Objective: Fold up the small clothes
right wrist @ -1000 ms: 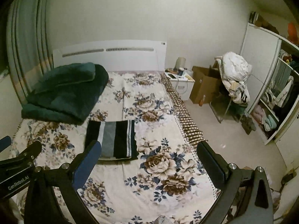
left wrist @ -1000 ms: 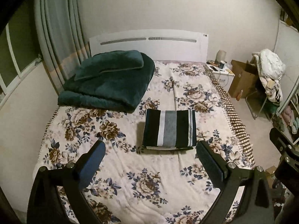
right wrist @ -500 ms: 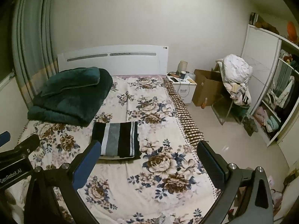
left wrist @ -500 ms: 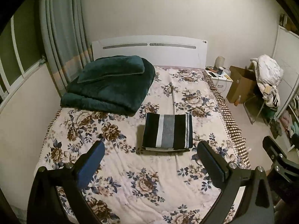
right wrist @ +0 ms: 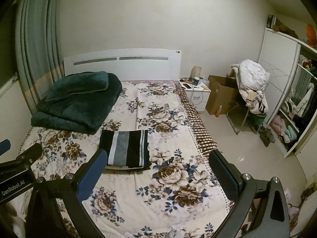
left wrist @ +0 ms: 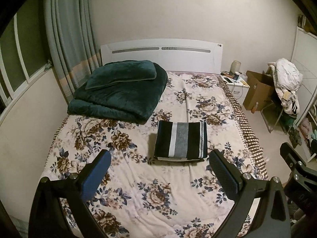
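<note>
Floral bedding covers the bed (left wrist: 138, 188), giving a broad flat surface for folding. At upper left, a green blanket (left wrist: 118, 93) lies stacked clear of the working area. At centre, the striped garment (left wrist: 181, 138) rests as a squared, apparently finished bundle. Left gripper (left wrist: 158, 168) and right gripper (right wrist: 156, 170) hover at lower frame, jaws apart and empty, well short of it.

A home bedroom: floral-covered bed (left wrist: 150, 188) with white headboard (left wrist: 160, 56); nightstand (right wrist: 196, 95); open wardrobe (right wrist: 287, 107).
</note>
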A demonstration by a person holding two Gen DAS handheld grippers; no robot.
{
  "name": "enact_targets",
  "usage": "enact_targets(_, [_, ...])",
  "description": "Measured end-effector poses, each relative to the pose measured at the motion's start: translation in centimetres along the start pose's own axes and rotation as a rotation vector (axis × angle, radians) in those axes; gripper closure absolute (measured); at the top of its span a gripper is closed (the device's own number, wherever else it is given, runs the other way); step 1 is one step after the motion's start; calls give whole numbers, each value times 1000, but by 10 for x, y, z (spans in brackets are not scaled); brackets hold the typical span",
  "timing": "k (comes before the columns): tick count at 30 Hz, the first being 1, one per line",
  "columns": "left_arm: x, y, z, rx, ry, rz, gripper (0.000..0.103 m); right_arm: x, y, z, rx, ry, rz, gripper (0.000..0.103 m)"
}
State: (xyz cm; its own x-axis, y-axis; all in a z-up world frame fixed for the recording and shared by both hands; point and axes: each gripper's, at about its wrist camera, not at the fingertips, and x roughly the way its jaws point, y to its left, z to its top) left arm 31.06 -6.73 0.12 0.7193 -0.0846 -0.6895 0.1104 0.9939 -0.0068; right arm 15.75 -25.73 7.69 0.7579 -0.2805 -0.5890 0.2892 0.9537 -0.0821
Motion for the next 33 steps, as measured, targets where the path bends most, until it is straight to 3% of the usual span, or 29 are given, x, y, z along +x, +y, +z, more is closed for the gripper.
enact_targets(33, [-3,4,-1,-4,-3,8,2,14,19,4,-21,12,49,0])
